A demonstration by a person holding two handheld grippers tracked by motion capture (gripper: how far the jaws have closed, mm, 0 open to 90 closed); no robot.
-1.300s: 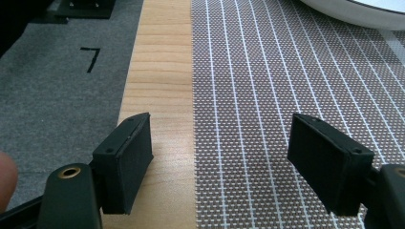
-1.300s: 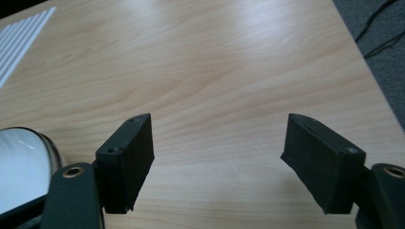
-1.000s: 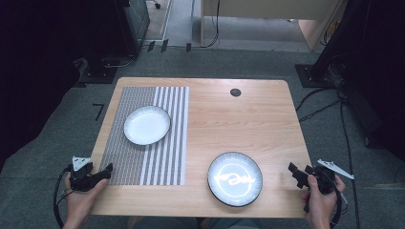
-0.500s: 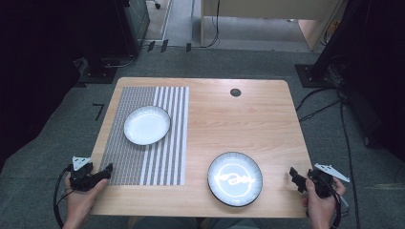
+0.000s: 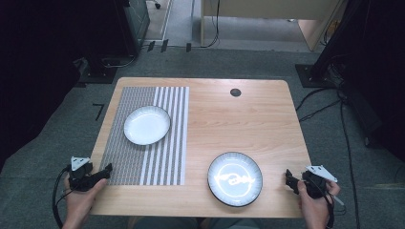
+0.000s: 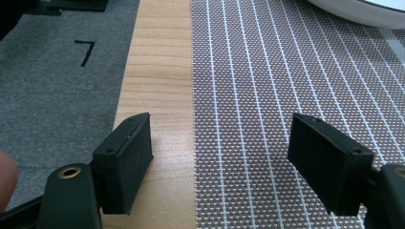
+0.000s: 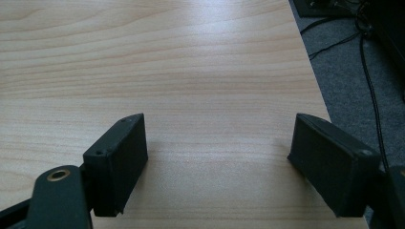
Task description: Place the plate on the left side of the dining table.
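Left gripper (image 5: 106, 171) we hold at the mat's (image 5: 129, 119) near left corner, jaws spread wide with nothing between them. In the left gripper view (image 6: 219, 162) they straddle the mat's (image 6: 286, 95) left edge, one over bare table (image 6: 157, 71), one over the weave.

Right gripper (image 5: 289, 178) we hold at the table's (image 5: 239, 119) near right edge, well right of the mat. Its jaws have just been opening and now stand wide apart, empty; in the right gripper view (image 7: 217, 162) we see bare wood (image 7: 167, 71) between them.

White plate (image 5: 146, 125) sits on the mat, near its middle, partly over the striped right part. In the left gripper view its rim (image 6: 363, 12) shows at the mat's far side, well ahead of the jaws.

Dark-rimmed plate (image 5: 235, 178) sits off the mat, just right of its near right corner, between mat and right gripper, touching neither.

Small black disc (image 5: 235, 92) lies right of the mat's far edge. Grey carpet (image 5: 57, 138) lies left of the mat, beyond the table edge.
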